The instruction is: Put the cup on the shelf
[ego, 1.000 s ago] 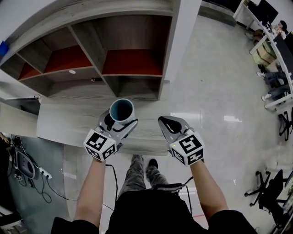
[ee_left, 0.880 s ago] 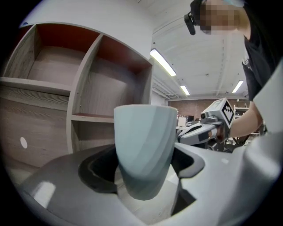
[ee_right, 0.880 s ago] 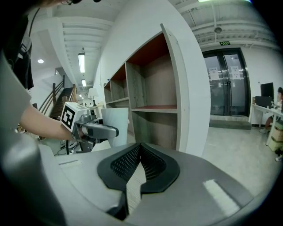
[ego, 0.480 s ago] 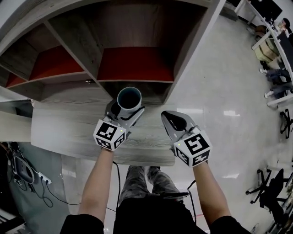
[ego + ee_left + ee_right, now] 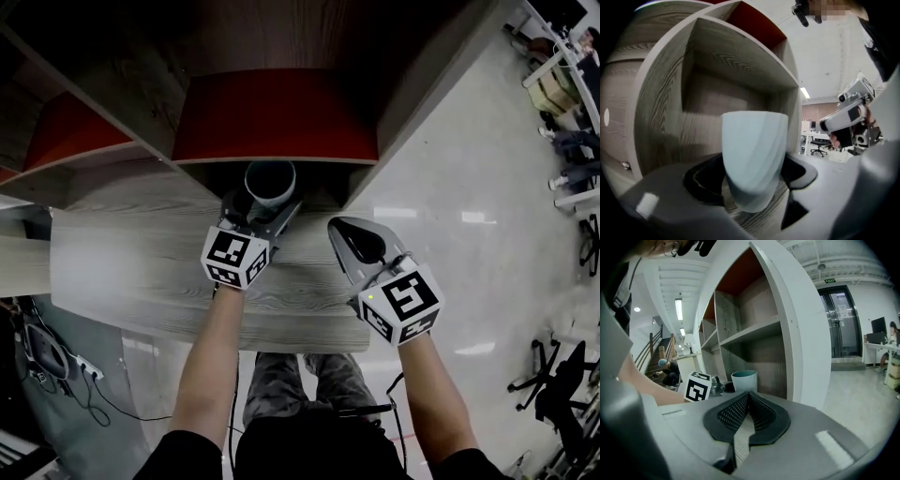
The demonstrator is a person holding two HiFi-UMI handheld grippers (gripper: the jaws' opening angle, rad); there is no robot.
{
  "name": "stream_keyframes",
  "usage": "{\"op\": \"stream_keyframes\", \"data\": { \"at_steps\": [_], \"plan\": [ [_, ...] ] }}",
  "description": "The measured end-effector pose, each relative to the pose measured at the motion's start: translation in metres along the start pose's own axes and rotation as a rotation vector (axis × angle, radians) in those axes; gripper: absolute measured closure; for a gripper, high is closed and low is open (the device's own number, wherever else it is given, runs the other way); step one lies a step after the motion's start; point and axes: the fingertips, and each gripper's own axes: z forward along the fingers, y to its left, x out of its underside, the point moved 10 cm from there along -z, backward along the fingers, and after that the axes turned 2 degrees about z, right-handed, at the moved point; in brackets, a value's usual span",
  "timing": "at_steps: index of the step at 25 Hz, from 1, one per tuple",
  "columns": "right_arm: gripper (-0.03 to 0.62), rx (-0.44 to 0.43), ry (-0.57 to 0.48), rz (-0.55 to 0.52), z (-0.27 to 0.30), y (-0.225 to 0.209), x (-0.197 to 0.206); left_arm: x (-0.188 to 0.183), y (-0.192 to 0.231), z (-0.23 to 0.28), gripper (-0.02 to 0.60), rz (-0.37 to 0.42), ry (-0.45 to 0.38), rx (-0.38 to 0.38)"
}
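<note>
Shelf bay (image 5: 708, 93) lay straight ahead of L gripper (image 5: 262, 208), fingers clamped on cup (image 5: 270, 180), axis upright, at bay mouth; L arm nearer. R gripper (image 5: 354, 246) beside, fingers together, empty.

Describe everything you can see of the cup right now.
The cup is a plain tumbler with no handle, pale blue-grey outside and darker teal inside. It looks smooth and matte, with faint slanted facets, and tapers toward its base. It stands upright, mouth up, with nothing visible inside. The left gripper clamps its lower part, one jaw on each side. It sits at the mouth of a wooden shelf compartment, below the red board. Whether its base touches the wood cannot be told.
</note>
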Motion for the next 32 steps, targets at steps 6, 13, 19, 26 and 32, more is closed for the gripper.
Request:
{"op": "stream_keyframes", "data": {
  "at_steps": [6,13,19,26,32],
  "plan": [
    [0.582,0.0,-0.006,0.008,0.011,-0.006,0.012,0.013,0.007,0.018,0.229,0.016,-0.005,-0.004],
    [0.582,0.008,0.011,0.021,0.006,-0.008,0.027,0.019,0.013,0.031,0.229,0.038,0.005,-0.019],
    [0.582,0.012,0.015,0.024,0.001,-0.011,0.028,0.017,0.017,0.041,0.229,0.023,0.048,-0.034],
    [0.582,0.008,0.016,0.027,0.0,-0.01,0.028,0.022,0.02,0.043,0.227,-0.012,0.096,-0.016],
    [0.582,-0.002,0.014,0.028,0.002,-0.009,0.026,0.024,0.019,0.04,0.227,0.0,0.144,-0.005]
  ]
}}
